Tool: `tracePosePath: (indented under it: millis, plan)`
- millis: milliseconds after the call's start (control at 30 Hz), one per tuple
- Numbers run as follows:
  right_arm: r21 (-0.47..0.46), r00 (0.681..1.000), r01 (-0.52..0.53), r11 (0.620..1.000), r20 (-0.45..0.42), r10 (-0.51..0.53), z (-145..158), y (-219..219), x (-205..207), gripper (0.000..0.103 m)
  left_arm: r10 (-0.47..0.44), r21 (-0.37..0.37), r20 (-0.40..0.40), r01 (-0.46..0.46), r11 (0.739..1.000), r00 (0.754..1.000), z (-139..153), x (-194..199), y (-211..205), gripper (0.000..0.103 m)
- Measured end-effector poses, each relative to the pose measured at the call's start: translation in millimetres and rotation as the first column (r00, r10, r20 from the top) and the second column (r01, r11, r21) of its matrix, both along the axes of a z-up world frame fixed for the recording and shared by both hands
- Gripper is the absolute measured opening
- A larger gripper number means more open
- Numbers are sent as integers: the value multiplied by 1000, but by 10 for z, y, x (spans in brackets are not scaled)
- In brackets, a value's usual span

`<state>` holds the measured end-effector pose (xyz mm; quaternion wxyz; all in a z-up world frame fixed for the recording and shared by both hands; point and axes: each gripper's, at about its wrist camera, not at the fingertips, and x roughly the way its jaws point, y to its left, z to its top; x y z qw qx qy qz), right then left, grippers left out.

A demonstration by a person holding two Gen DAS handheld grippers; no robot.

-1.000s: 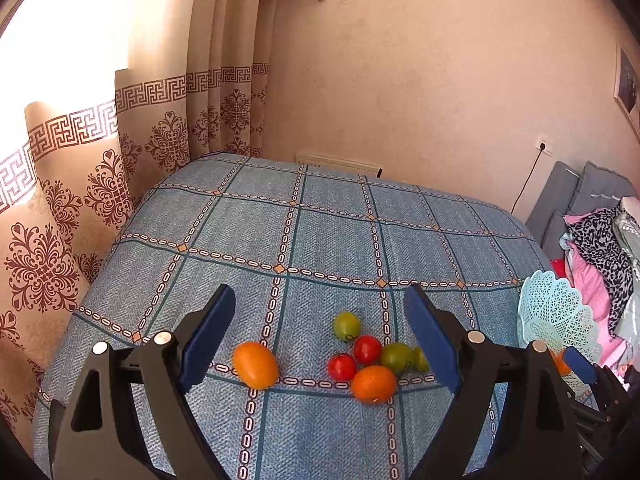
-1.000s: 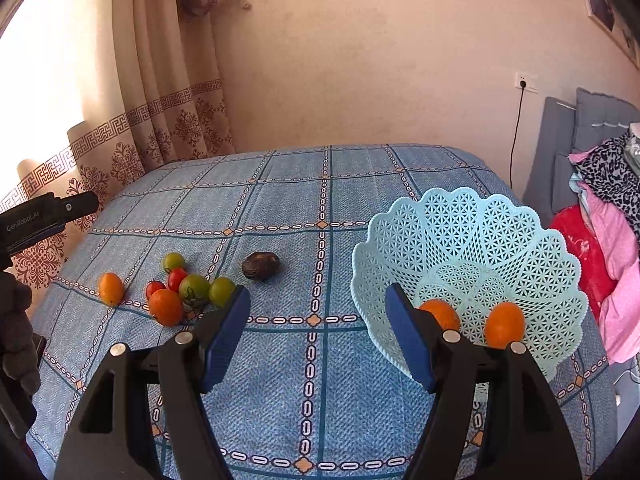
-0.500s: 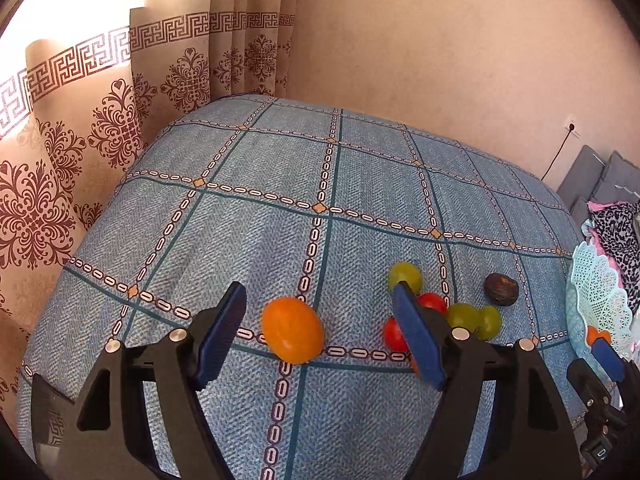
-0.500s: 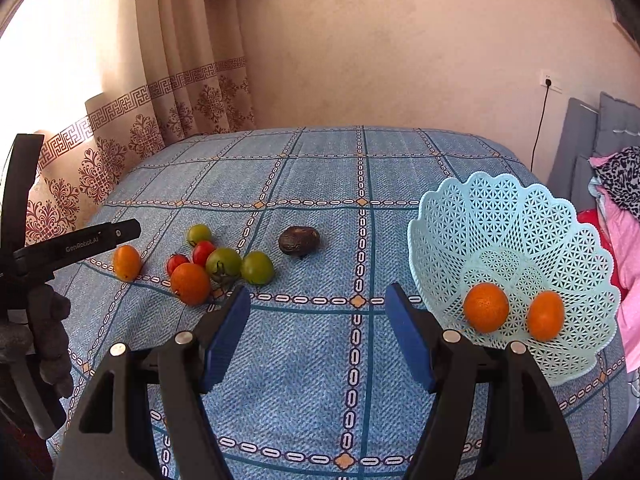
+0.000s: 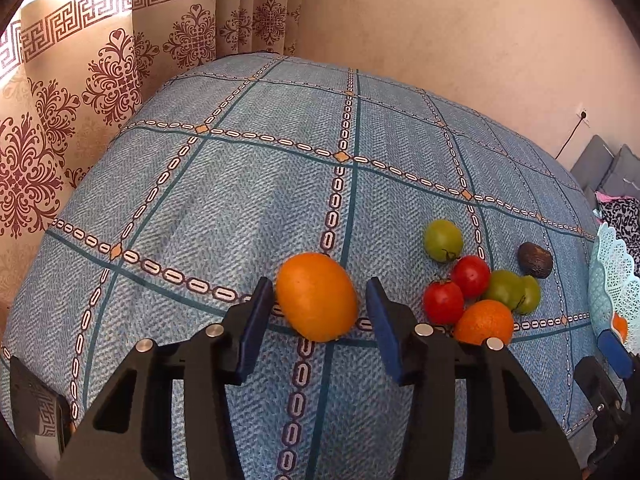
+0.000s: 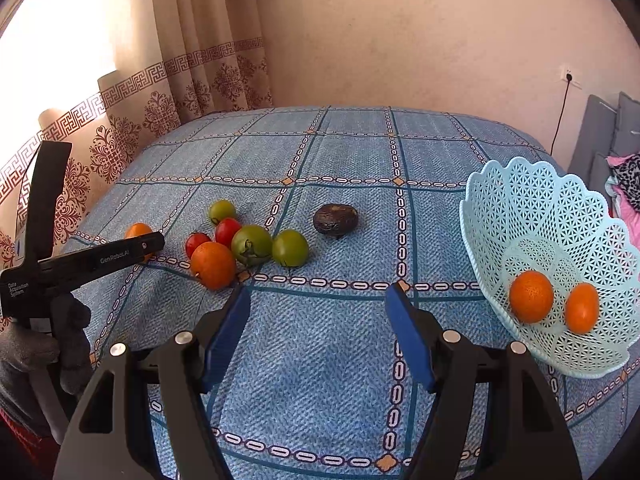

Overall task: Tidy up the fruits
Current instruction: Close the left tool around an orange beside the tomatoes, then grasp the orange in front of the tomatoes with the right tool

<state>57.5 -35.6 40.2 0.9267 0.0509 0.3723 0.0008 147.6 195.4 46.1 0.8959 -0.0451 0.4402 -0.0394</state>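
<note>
Left gripper [image 5: 320, 306] sits low on the blue checked bedspread [image 5: 248, 200], fingers parted around a lone orange [image 5: 316, 296]; left pad looks to be touching the peel, right pad a small gap off. Just right of it: cluster of two red tomatoes [image 5: 472, 276], three green tomatoes [image 5: 443, 239] and a second orange [image 5: 485, 322], bunched together. Dark avocado [image 6: 335, 219] lies apart, further right. Right gripper [image 6: 318, 300] hovers with fingers spread wide, holding nothing. Far right, tilted light-blue lattice basket [image 6: 532, 208] holds two oranges [image 6: 531, 297].
</note>
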Motion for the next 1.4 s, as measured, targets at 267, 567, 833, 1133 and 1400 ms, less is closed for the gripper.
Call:
tracePosePath:
  millis: [267,567,833,1133,1400]
  plan:
    - [35,998,-60,998,-30,61,-68,173,84,70,2,-4,26,-2,1000,1000,39,-48,34,38]
    - [91,987,-150,985,-49,154,-125,445,312,70,19,3,78,-19,1000,997,158,-140,18,38]
    - [92,978,-189,978,-78,196,-229,711,540,63,40,0,80,-41,999,996,157,-142,87,38]
    - [74,976,-187,979,-100,194,-342,811,700,46,43,-8,75,-42,999,996,142,-130,117,38]
    - [53,979,-182,982,-88,186,-339,770,637,40,39,-3,71,-39,999,997,124,-125,89,38]
